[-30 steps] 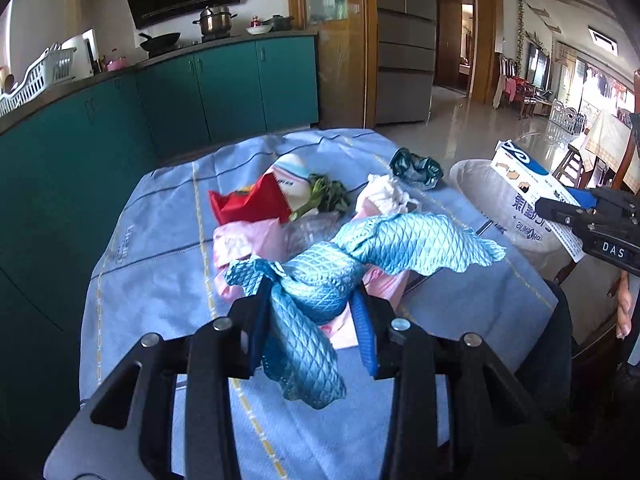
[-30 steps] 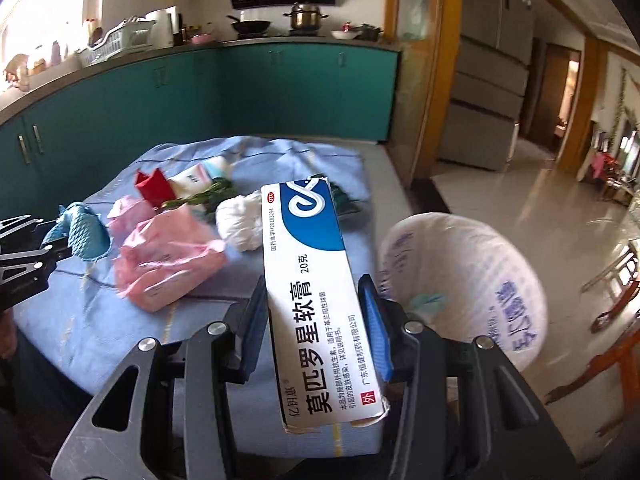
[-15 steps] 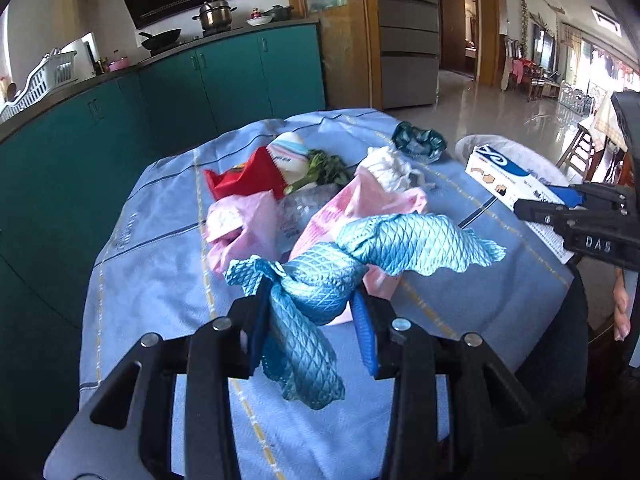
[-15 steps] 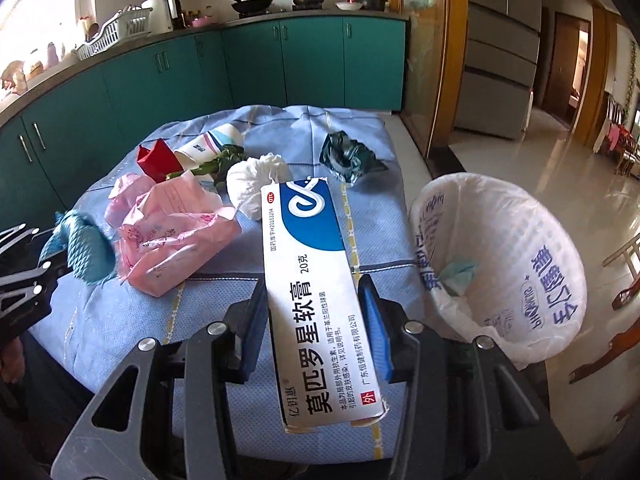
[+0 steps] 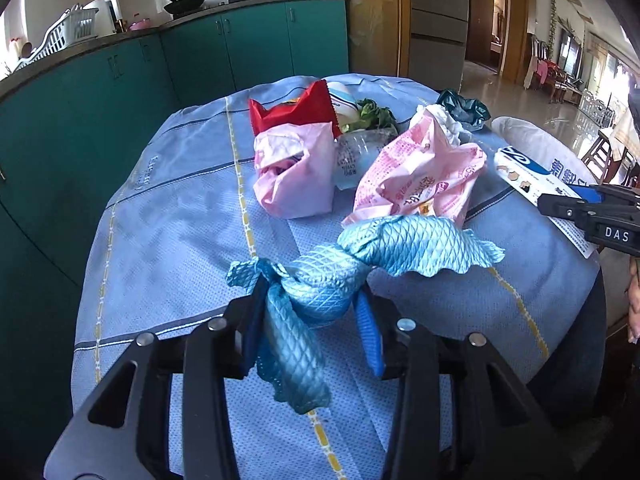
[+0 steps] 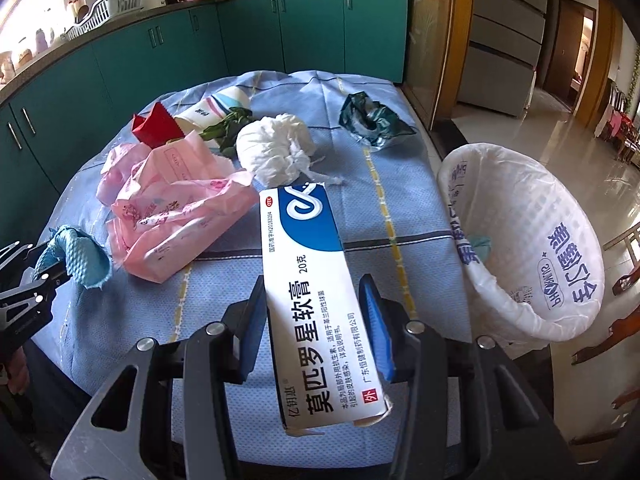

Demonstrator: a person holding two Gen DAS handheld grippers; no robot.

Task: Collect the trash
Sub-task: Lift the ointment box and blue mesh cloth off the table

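My left gripper is shut on a light blue mesh cloth and holds it above the table's near side; it also shows in the right wrist view. My right gripper is shut on a white and blue ointment box, also visible at the right in the left wrist view. The white-lined trash bin stands off the table's right edge. On the blue tablecloth lie pink wrappers, a white tissue wad, a dark green wrapper, a red packet and a paper cup.
Teal kitchen cabinets run behind the table, with pots and a dish rack on the counter. Green leaves lie by the cup. A crushed clear bottle lies between the pink wrappers. Wooden chairs stand at the far right.
Both grippers have moved forward over the table with their loads; the trash pile looks closer and the bin now opens wider at the right.
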